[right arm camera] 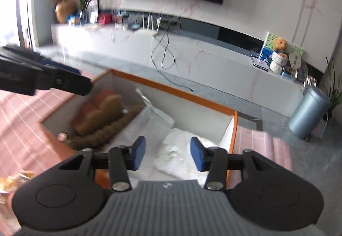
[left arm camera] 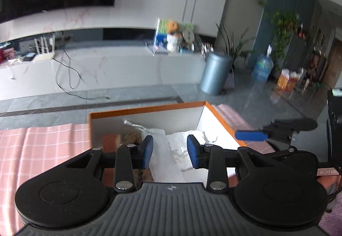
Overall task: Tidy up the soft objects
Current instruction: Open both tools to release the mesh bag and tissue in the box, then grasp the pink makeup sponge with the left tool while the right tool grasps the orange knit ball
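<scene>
An orange-rimmed white box (left arm camera: 147, 110) (right arm camera: 171, 89) sits on a pink checked cloth (left arm camera: 42, 146). Inside lie a white crumpled cloth (left arm camera: 181, 146) (right arm camera: 181, 150), a clear plastic bag (left arm camera: 162, 159) (right arm camera: 154, 118), a brown braided rope toy (right arm camera: 111, 129) and an orange-tan sponge-like toy (right arm camera: 100, 107) (left arm camera: 111, 139). My left gripper (left arm camera: 170, 151) is open and empty, above the box's white cloth. My right gripper (right arm camera: 167, 153) is open and empty over the same cloth. Each gripper shows at the edge of the other's view, the right one (left arm camera: 277, 131) and the left one (right arm camera: 42, 77).
A long white TV bench (right arm camera: 192, 52) with cables, a router and plush toys (left arm camera: 173, 37) stands beyond the grey floor. A grey bin (left arm camera: 215, 73) (right arm camera: 310, 114), plants and a water bottle (left arm camera: 263, 67) stand at the right. Something yellowish (right arm camera: 12, 180) lies on the cloth at left.
</scene>
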Demonstrator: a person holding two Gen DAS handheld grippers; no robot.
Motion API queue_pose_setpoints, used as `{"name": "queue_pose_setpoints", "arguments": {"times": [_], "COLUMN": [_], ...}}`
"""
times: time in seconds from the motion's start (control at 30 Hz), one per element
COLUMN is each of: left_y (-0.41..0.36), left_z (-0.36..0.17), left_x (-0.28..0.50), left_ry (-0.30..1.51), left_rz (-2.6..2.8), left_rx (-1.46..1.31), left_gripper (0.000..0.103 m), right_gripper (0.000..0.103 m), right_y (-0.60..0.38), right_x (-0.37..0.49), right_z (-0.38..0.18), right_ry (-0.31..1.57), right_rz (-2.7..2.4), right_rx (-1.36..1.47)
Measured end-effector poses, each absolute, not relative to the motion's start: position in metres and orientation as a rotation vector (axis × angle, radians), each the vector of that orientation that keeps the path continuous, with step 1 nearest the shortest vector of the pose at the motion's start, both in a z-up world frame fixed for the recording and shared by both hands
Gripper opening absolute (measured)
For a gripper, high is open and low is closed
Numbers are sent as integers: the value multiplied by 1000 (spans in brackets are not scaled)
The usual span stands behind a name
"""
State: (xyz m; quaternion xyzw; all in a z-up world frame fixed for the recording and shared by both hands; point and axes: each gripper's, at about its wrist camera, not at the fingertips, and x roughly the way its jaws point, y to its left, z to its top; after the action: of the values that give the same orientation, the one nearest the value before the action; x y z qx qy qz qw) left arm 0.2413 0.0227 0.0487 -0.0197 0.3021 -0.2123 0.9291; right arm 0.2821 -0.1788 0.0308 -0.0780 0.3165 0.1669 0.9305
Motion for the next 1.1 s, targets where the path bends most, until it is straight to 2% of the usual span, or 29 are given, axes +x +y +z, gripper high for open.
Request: {"name": "queue_pose_setpoints", "arguments": {"times": [0.3, 0.5, 0.57, 0.6, 0.77, 1.1], "left_y": [54, 61, 66, 66, 59, 56], "left_z": [30, 2, -8, -12, -27, -52], "left_x": [151, 100, 86, 83, 69, 71], "left_ry": [585, 542, 530, 528, 506, 606], "left_rz": [-311, -233, -208, -204, -177, -190], "left_rx": [-60, -47, -47, -38, 1, -68], "left_gripper": [39, 39, 39, 39, 39, 39], "right_gripper": [49, 49, 55, 59, 59, 59], "right_y": [-185, -176, -169, -166, -154, -153], "right_x": [194, 143, 130, 123, 109, 112], "right_z": [20, 2, -5, -10, -36, -55], "right_ry": [623, 593, 579, 575, 622, 703], "right_rz": [275, 223, 214, 207, 208, 192], "right_rx": [70, 75, 50, 41, -1, 8]}}
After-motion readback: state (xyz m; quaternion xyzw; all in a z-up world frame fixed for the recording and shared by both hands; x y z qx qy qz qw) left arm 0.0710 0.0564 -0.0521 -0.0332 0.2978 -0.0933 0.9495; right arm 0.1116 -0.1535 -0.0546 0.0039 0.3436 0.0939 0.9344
